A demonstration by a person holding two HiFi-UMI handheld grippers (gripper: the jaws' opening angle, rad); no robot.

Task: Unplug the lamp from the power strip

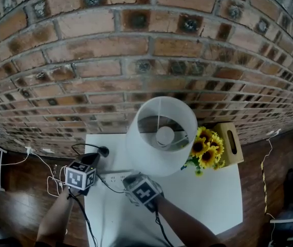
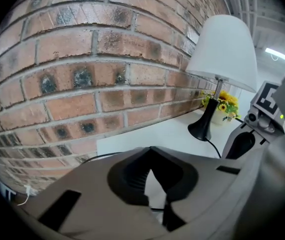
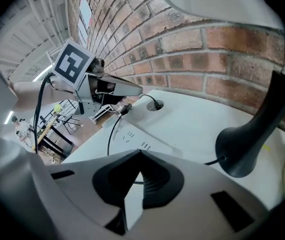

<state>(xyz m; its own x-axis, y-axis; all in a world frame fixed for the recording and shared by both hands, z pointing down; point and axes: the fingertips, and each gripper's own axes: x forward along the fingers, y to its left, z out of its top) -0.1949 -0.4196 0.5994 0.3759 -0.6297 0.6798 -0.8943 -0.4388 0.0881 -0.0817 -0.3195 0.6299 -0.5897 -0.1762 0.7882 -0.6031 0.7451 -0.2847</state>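
Left gripper (image 2: 150, 151): jaws together. Right gripper (image 3: 140, 153): jaws together, aimed down at power strip (image 3: 132, 134) (lamp (image 3: 247, 149) alongside).

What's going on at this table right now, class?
A person is unplugging the lamp. The left hand-held gripper is shut on what looks like the lamp's black plug, held just clear of the white power strip. The right hand-held gripper, jaws together, sits over the strip, apparently steadying it.
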